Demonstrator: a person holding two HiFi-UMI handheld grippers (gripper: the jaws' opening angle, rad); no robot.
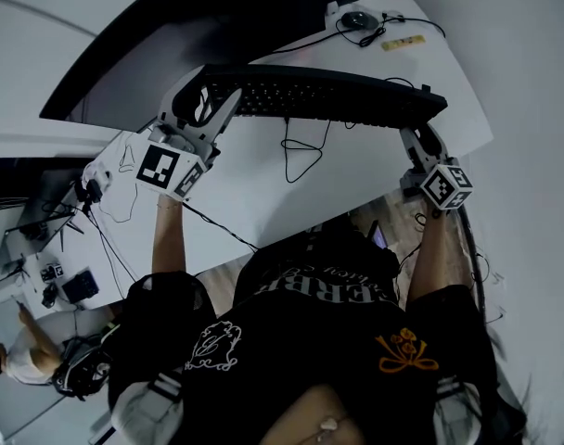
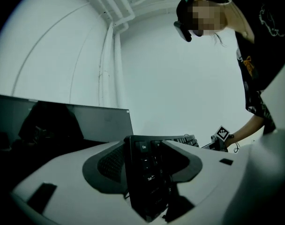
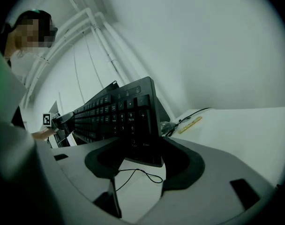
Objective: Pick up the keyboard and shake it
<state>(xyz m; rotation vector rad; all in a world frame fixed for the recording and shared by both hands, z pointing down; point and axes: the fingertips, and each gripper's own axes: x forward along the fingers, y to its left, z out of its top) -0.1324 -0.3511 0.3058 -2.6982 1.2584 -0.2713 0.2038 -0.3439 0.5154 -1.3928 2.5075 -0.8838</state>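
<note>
The long black plastic keyboard (image 1: pixel 338 95) hung clear above the white counter (image 1: pixel 254 202), its thin black cable (image 1: pixel 301 156) trailing down. The left hand-held gripper (image 1: pixel 219 100) clamped its left end, the right hand-held gripper (image 1: pixel 421 137) its right end. It looked light and stiff but smooth-edged, so firm end grips seemed sensible.
</note>
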